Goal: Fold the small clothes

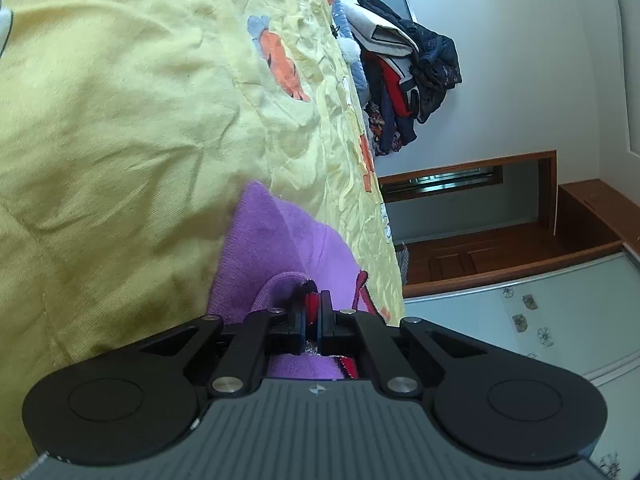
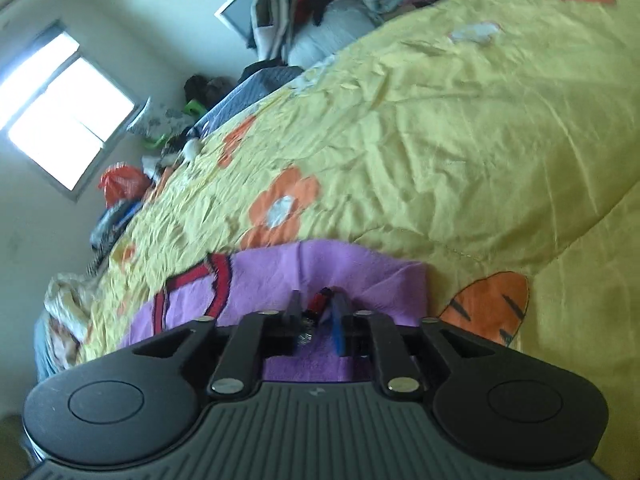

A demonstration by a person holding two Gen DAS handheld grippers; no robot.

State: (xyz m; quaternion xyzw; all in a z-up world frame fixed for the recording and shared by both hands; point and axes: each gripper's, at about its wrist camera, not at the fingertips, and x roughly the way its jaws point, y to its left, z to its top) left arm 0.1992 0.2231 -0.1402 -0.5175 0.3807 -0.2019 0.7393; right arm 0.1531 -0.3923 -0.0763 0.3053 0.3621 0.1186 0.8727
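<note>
1. The left gripper is clamped tight on the red-trimmed hem of the small purple knit garment.
2. The right gripper stands partly open, its pads off the hem between them.
3. The garment lies on the yellow flower-print quilt; dragging it single-handed could skew the fold.

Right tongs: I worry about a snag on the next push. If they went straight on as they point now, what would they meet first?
Most likely the purple garment just ahead of the right tongs, then the yellow bedspread beyond; depth is unclear.
</note>
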